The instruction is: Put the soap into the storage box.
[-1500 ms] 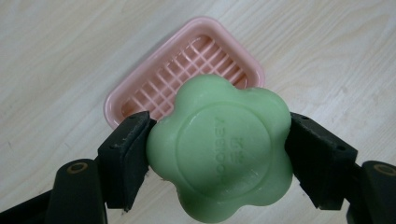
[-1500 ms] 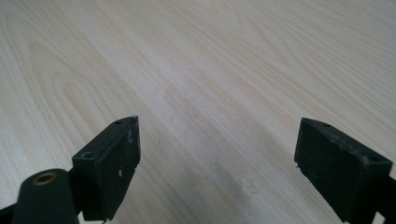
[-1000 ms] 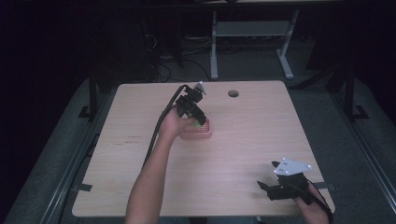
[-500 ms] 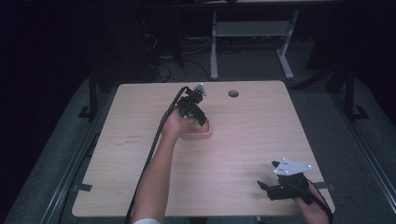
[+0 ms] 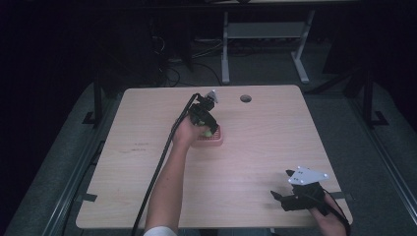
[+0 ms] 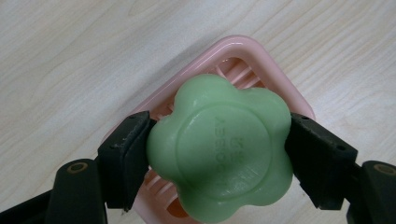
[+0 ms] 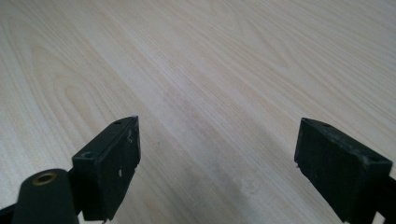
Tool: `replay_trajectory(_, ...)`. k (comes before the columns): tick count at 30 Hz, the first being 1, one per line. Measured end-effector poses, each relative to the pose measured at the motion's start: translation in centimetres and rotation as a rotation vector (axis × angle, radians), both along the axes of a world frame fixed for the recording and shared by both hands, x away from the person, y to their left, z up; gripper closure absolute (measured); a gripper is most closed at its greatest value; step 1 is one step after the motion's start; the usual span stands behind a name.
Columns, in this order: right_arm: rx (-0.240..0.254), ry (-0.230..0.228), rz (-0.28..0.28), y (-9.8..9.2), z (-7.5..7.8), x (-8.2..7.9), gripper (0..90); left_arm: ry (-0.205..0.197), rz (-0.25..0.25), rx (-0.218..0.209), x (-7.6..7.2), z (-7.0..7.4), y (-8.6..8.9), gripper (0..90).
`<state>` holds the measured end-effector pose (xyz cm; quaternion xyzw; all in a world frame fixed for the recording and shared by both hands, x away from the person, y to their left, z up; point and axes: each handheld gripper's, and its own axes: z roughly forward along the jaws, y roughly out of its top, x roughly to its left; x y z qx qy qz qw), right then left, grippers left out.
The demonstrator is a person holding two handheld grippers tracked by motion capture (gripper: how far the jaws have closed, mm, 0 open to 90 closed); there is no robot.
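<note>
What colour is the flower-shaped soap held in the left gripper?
Light green soap, above the pink soap dish; clearest in the left gripper view.

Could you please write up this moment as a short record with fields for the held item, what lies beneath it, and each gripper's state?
held item: green flower-shaped soap
holder: left gripper, jaws shut on the soap's sides
beneath: pink slatted soap dish, on the wooden table
contact with dish: cannot tell
right gripper: open, holding nothing, over bare table at the near right corner
</note>
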<state>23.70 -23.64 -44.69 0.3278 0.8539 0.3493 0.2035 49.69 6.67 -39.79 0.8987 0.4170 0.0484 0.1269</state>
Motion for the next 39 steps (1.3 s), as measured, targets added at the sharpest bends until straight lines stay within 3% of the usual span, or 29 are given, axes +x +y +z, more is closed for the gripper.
replay_trajectory(12,-0.001,0.000,0.000,0.0,0.0,0.0,13.8,0.026,0.005,0.023,0.3,-1.1,-0.4,26.8)
replay_trajectory(39,0.001,0.001,0.007,0.1,0.0,0.0,13.8,0.032,0.028,0.014,0.4,-1.7,0.0,26.4)
